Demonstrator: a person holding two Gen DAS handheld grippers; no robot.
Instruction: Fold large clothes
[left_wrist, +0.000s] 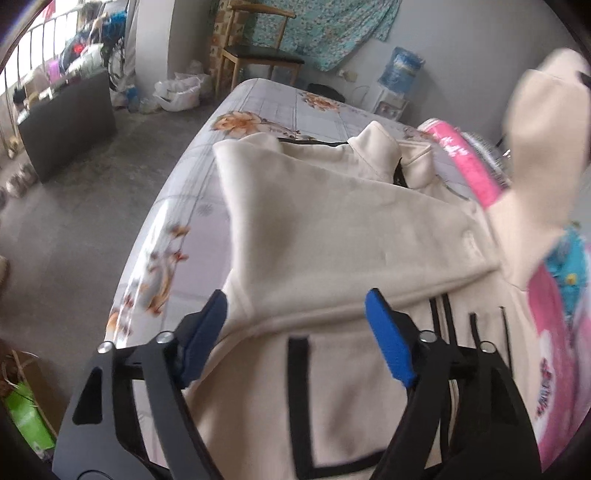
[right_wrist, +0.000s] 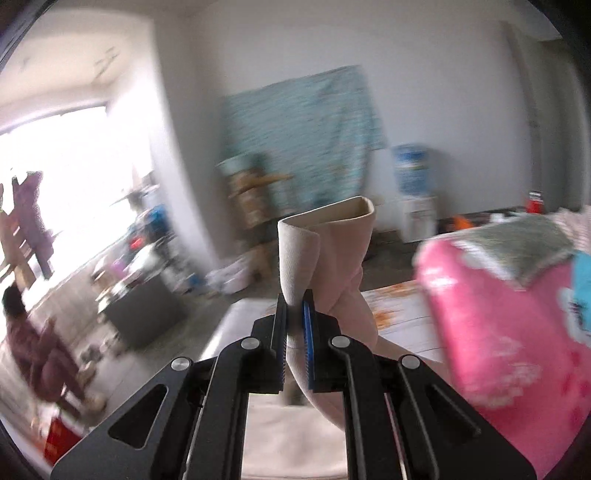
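Right hand-held gripper (right_wrist: 295, 306) clamped tight on raised ribbed cuff of cream fabric sleeve (right_wrist: 325, 251). Left hand-held gripper (left_wrist: 295, 317) spread wide, gripping nothing, hovering above large cream jacket with black-trimmed pocket (left_wrist: 332, 236), spread on floral-print bed (left_wrist: 184, 206). Beside it, pink patterned quilt (left_wrist: 554, 332).

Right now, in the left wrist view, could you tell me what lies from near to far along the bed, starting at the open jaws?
Left gripper → cream garment with its black-outlined pocket nearest → its collar → bare floral bedsheet → wooden chair → teal patterned cloth on the wall.
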